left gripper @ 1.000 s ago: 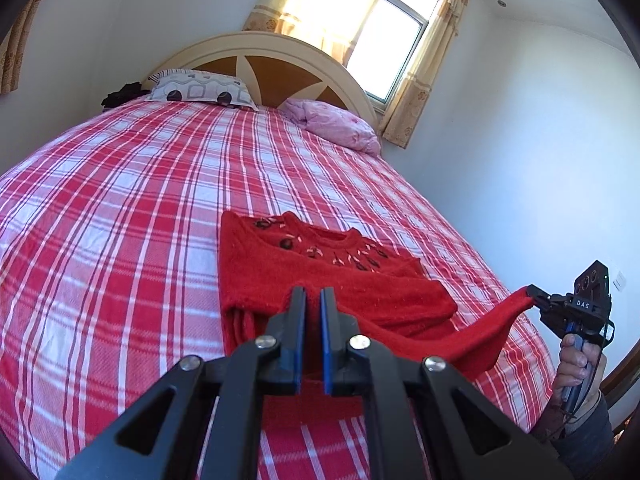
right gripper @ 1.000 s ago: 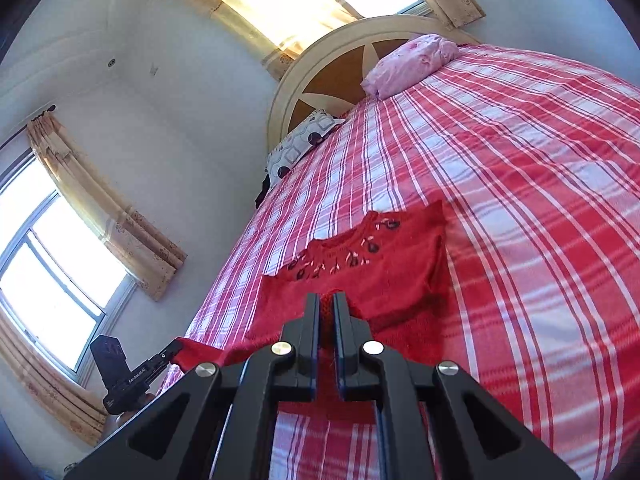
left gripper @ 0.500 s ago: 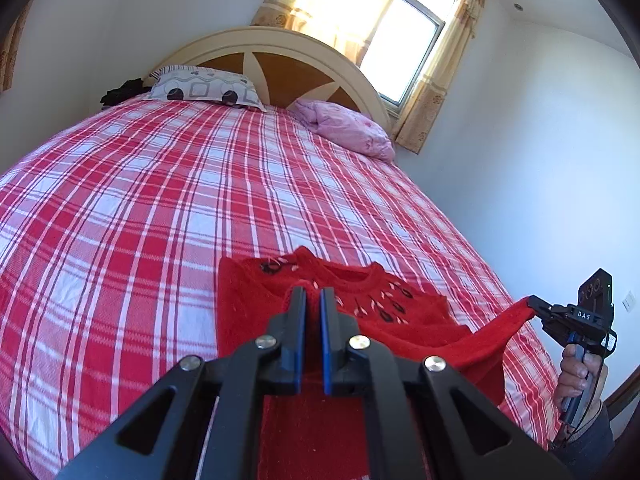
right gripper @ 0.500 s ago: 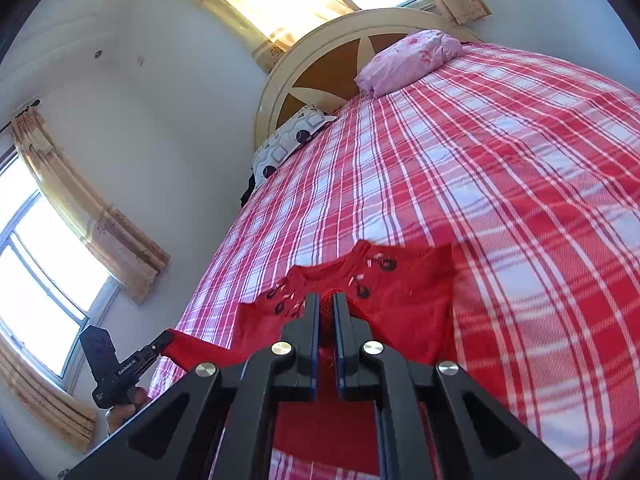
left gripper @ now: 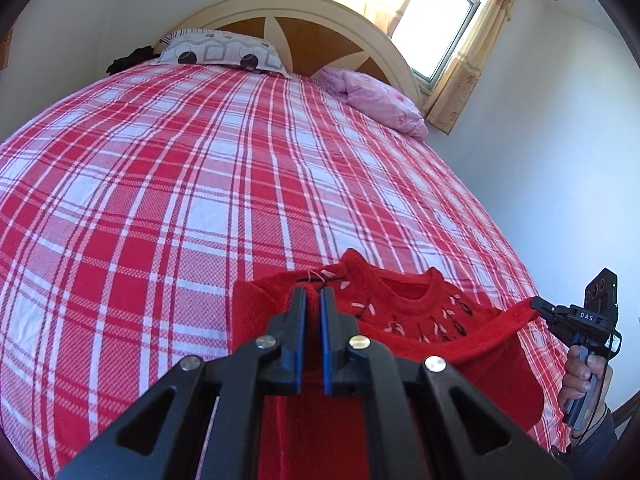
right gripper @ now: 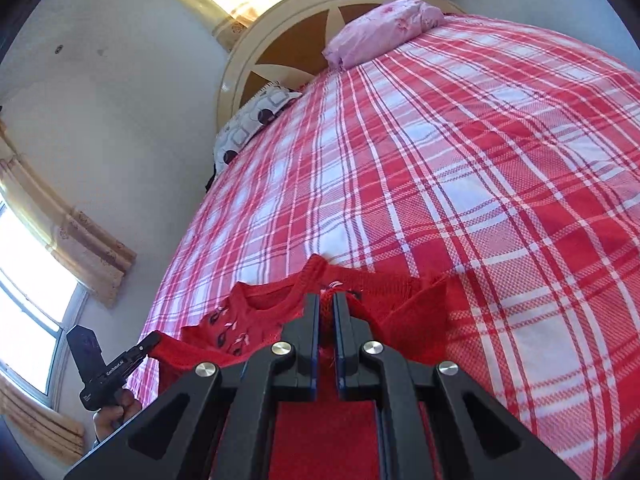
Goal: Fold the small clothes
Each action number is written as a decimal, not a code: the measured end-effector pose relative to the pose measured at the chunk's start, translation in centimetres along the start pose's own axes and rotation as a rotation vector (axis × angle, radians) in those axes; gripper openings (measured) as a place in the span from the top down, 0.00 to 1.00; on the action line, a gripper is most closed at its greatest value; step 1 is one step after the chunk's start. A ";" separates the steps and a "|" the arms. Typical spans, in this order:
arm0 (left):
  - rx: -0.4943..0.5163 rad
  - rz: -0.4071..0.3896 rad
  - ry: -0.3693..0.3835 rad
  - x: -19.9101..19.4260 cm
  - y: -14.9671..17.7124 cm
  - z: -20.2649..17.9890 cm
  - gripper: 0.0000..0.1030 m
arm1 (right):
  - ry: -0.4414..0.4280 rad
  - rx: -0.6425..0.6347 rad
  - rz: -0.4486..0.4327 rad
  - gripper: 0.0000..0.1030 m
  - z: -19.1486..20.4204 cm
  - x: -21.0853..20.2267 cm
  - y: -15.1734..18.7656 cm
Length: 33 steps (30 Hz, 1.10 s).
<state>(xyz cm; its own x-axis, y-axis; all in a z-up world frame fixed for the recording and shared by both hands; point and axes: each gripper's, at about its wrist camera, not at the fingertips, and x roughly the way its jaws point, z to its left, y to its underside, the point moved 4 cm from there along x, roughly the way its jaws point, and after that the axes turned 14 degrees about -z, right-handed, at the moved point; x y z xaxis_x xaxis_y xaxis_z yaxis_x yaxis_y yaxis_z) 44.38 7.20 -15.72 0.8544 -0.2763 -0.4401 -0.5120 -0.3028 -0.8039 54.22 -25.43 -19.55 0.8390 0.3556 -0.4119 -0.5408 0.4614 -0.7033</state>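
A small red knit sweater [left gripper: 404,316] is hanging between the two grippers at the near end of the bed, its nubbly, looped yarn showing clearly and a ribbed round collar edging the neck. A ring of small dark and pale embroidered motifs is running around the yoke. The garment is stretching side to side — its long axis is lying across the bed, with the collar facing the headboard [left gripper: 304,20] and the lower part falling toward the cameras.

The left gripper [left gripper: 310,300] is pointing forward along the bed, its black fingers with blue pads drawn nearly together and pinching a bunch of the red knit. In the right wrist view this same tool is sitting at the lower left, gripped in a fist, its tip biting the sweater's edge.

The right gripper [right gripper: 327,304] is likewise clamping down on red fabric, with its narrow gap filled by yarn. From the left wrist view it is appearing at the far right, the person's right hand [left gripper: 582,376] wrapped around its handle, its nose pulling a corner of the knit taut.

Beneath lies a red-and-white plaid bedspread [left gripper: 192,184] of coarse woven cloth — a patterned grey pillow [left gripper: 218,52] and a crumpled pink pillow [left gripper: 380,100] are resting against the curved cream-and-brown headboard.
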 end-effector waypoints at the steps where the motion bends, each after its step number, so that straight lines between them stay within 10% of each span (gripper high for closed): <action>1: 0.000 0.002 -0.004 0.3 0.1 0.1 0.95 | 0.009 -0.001 0.004 0.95 -0.3 0.6 -0.1; 15: -0.011 0.007 -0.078 2.8 -0.5 2.2 0.96 | 0.088 0.043 0.096 0.91 -4.1 8.3 -0.9; 16: -0.021 0.004 -0.078 2.5 -0.4 2.3 0.96 | 0.085 0.054 0.089 0.87 -4.3 8.3 -1.1; 18: -0.020 0.001 -0.082 2.0 -0.4 2.3 0.92 | 0.086 0.073 0.075 0.25 -4.4 7.7 -1.4; 20: -0.002 0.000 -0.091 1.2 -0.2 2.2 0.92 | 0.076 0.100 0.041 0.19 -4.5 6.7 -1.9; 23: 0.042 -0.004 -0.104 0.3 0.3 1.7 0.73 | 0.078 0.052 -0.011 0.19 -3.9 4.5 -2.5; 25: 0.059 0.001 -0.108 -0.5 0.9 1.2 0.39 | 0.071 0.015 0.001 0.19 -3.1 3.6 -2.1; 33: 0.243 0.029 -0.166 -1.1 3.8 -1.4 0.26 | -0.012 -0.247 0.121 0.19 2.5 0.6 4.3</action>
<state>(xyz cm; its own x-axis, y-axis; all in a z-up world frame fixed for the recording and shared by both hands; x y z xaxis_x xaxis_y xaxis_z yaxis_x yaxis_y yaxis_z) 41.32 5.02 -17.75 0.8527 -0.1224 -0.5078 -0.5174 -0.0638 -0.8534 52.21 -21.14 -21.37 0.7677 0.4060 -0.4958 -0.6048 0.2031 -0.7701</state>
